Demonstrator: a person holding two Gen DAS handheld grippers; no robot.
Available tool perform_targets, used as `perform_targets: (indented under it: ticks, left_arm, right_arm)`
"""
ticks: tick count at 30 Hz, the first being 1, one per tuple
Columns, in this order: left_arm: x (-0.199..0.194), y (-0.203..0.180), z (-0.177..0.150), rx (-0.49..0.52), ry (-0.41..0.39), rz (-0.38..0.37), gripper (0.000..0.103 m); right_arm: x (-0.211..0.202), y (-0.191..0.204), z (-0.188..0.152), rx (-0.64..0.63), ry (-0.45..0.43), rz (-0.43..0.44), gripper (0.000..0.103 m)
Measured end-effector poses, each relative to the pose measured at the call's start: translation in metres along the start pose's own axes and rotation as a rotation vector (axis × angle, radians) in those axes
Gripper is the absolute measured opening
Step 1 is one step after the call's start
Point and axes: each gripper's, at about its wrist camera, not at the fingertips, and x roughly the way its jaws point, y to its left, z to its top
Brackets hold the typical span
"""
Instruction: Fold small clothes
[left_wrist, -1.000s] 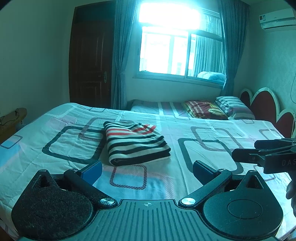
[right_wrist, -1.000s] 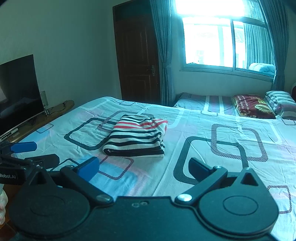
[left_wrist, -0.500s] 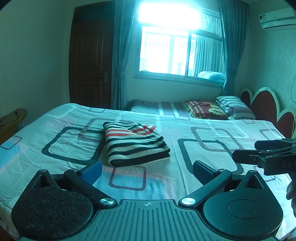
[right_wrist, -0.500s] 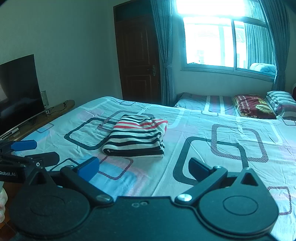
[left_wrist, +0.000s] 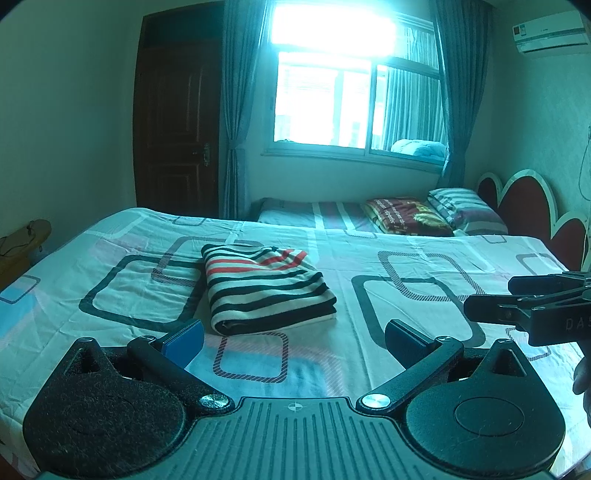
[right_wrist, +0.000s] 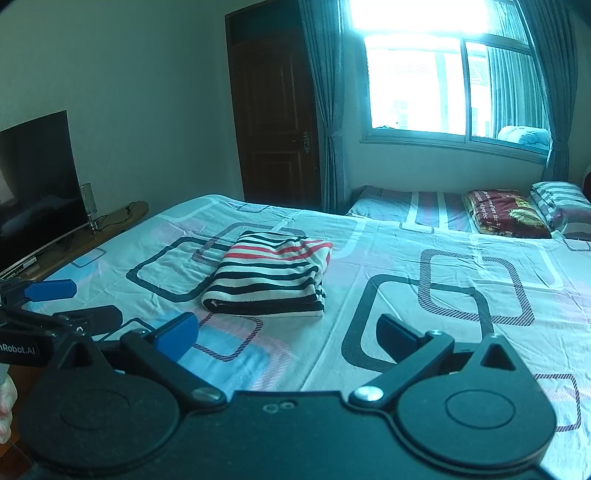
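Observation:
A striped garment in black, white and red lies folded into a thick rectangle on the patterned bed sheet; the right wrist view shows the same garment. My left gripper hovers above the bed's near edge, short of the garment, open with nothing between its fingers. My right gripper is held off the near edge too, open and empty. Each gripper appears at the side of the other's view: the right one, the left one.
Pillows and a folded red blanket lie at the head of the bed by the red headboard. A television stands on a low cabinet at the left. A dark door and curtained window are behind.
Both grippers have drifted only slightly; the folded garment has not moved.

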Motion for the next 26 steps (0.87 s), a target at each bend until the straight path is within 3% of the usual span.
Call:
perform_targets:
  ticks: [19,26]
  left_arm:
    - [0.0002,0.0019,-0.0016,0.017,-0.018,-0.024,0.103]
    - [0.0026,0.0100,-0.0030,-0.024,-0.010,-0.030,0.103]
  right_arm:
    - [0.0027,0.0039,-0.0009,-0.010,0.008,0.003,0.102]
    - [0.0042,0.0057,-0.0020,-0.017,0.012,0.010,0.102]
